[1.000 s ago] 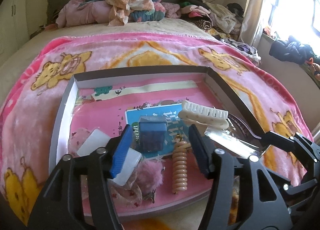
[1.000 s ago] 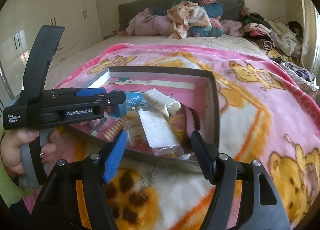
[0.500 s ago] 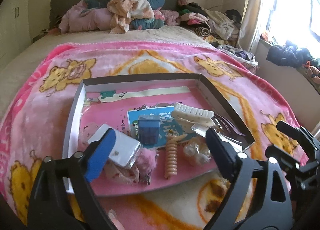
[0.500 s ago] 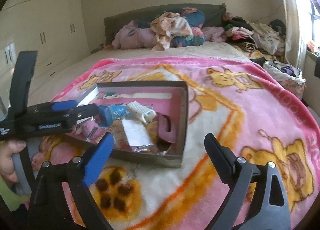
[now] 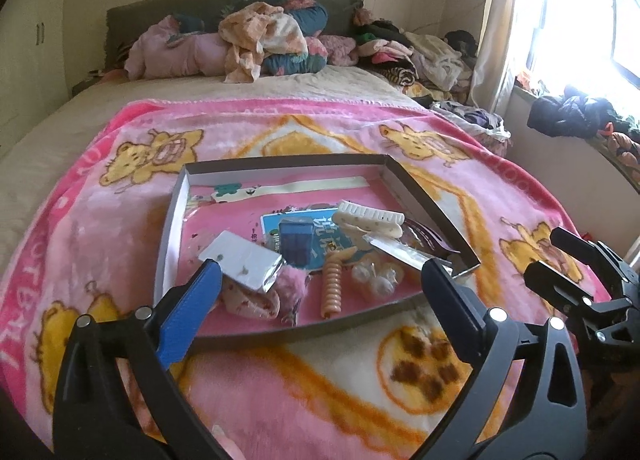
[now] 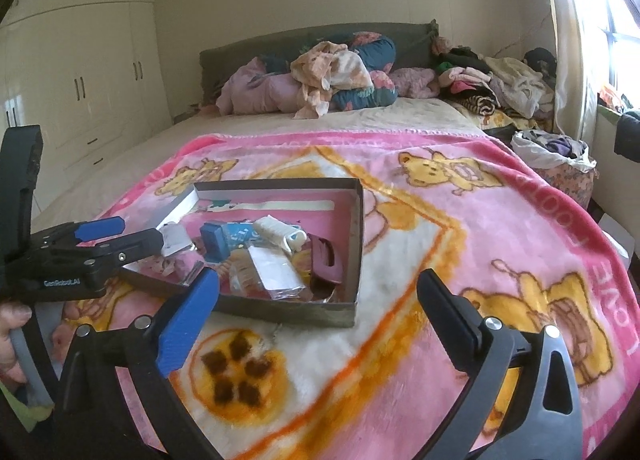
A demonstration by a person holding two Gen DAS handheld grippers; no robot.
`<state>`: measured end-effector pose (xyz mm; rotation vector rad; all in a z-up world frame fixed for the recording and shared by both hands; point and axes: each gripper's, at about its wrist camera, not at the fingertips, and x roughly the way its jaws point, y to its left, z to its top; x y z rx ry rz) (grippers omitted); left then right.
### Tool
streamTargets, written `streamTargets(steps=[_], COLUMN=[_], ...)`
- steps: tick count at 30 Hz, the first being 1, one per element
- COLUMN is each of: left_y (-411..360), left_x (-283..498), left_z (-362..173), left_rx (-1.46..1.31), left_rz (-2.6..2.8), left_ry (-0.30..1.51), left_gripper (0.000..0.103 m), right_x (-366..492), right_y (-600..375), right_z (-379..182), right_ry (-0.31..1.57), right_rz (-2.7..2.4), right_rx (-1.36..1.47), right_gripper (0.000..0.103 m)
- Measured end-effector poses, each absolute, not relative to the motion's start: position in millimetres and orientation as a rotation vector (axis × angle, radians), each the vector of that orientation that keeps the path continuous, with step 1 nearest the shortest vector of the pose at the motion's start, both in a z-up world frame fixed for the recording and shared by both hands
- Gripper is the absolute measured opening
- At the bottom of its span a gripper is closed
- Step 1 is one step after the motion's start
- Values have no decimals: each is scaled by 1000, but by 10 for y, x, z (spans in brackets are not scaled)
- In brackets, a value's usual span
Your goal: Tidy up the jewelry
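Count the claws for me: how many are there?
2. The left claw and the right claw both hang before the box, jaws opening, nothing between them.

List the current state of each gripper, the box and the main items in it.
left gripper: jaws opening, nothing between them.
right gripper: jaws opening, nothing between them.
shallow box: lidless, resting on the pink blanket.
cream hair claw: lying on its side in the box.
blue case: closed, in the box.
coiled hair tie: lying in the box.
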<state>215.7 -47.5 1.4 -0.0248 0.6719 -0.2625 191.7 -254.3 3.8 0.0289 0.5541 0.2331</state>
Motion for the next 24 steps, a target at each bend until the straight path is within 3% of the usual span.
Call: streamTargets(steps=[24], left_y=[-234], left_x=[1498], left_z=[-61], left_rx=[-67], left_rz=[-201], left_ry=[619], left_gripper=[91], right_x=[1383], right_y=[-2426], right_z=[2], right_ry=[492], right_rz=[237], right_rx=[8], right_gripper=[96])
